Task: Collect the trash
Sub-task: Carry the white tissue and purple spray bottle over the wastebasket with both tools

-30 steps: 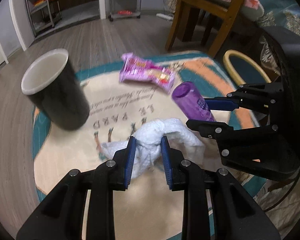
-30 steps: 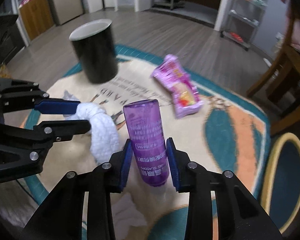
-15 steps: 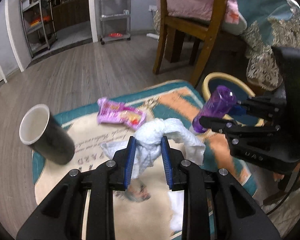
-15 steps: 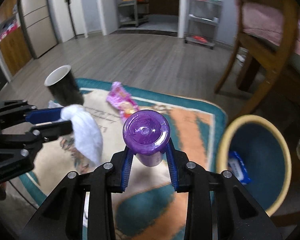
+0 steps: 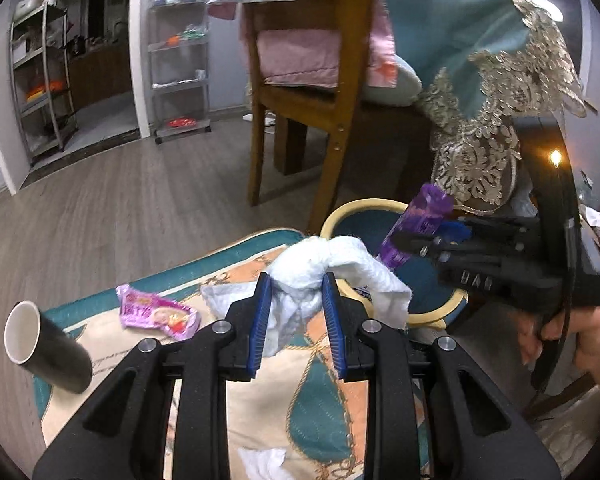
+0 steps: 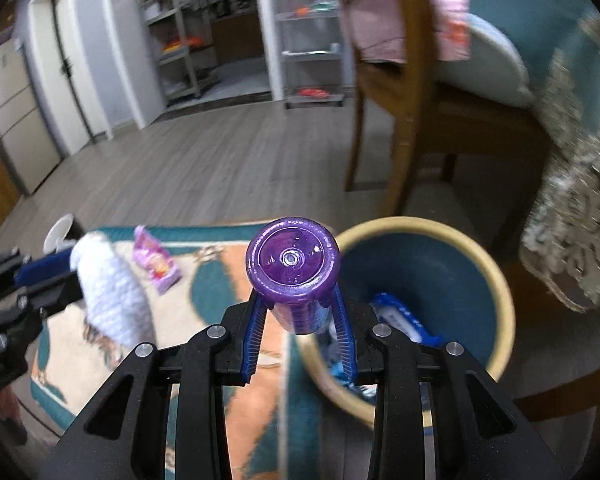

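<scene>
Left wrist view: left gripper [image 5: 296,300] is pinching a crumpled white tissue wad [image 5: 320,264], w/ jaws narrow, beside the yellow-rimmed bin [image 5: 340,216]. A pink wrapper [image 5: 158,312] and black cup [image 5: 44,344] are lying on the rug [image 5: 308,412].

Right wrist view: right gripper [image 6: 298,316] is clamping a purple bottle [image 6: 294,264], probably just short of the bin's rim [image 6: 496,280]; bin interior is mostly open.

I worked in a home: wooden chair [image 5: 300,92], patterned rug [image 5: 316,400], lace-trimmed tablecloth [image 5: 500,92] upper right, storage shelves [image 5: 179,60] upper left.
</scene>
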A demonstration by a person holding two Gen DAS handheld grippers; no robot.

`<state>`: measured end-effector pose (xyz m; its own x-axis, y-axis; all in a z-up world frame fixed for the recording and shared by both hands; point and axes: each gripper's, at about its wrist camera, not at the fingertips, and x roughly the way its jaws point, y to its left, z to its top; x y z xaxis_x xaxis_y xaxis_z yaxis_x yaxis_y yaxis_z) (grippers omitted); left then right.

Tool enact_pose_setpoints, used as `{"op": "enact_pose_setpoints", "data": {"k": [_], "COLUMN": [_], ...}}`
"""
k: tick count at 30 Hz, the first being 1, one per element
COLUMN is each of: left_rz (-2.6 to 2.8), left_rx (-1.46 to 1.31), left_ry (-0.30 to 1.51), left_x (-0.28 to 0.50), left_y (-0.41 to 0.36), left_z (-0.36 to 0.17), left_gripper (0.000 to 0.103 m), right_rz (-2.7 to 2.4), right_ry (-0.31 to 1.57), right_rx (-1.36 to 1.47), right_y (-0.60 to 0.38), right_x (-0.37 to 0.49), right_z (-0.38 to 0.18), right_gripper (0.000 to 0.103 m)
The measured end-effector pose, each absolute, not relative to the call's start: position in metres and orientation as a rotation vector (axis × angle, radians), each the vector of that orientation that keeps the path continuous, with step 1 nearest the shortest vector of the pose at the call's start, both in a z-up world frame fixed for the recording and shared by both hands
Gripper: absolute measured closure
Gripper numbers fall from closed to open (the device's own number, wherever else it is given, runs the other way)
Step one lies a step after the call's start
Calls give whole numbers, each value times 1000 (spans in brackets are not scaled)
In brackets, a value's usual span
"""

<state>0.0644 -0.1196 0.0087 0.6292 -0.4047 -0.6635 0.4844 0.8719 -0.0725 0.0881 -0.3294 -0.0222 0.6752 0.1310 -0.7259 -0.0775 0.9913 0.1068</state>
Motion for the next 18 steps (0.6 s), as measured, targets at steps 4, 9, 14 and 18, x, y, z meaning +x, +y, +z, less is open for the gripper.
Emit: {"op": "enact_pose_setpoints", "data": {"k": [4, 9, 14, 18], "left_rz": [-531, -559, -578, -582], "left_rx": [127, 120, 133, 138], "left_ry": [742, 742, 744, 754], "left_x": [69, 75, 82, 89], "left_y": [-136, -154, -172, -182], "left_z": [3, 0, -5, -11], "left_gripper": [77, 77, 77, 77], "right_rz": [60, -3, -39, -67], "right_ry": [805, 795, 809, 829], "right_rx": [120, 187, 223, 258], "right_y": [-360, -390, -410, -422], "right_x": [90, 93, 95, 97], "right_z": [-16, -18, -22, -31], "right_gripper": [69, 69, 69, 69]}}
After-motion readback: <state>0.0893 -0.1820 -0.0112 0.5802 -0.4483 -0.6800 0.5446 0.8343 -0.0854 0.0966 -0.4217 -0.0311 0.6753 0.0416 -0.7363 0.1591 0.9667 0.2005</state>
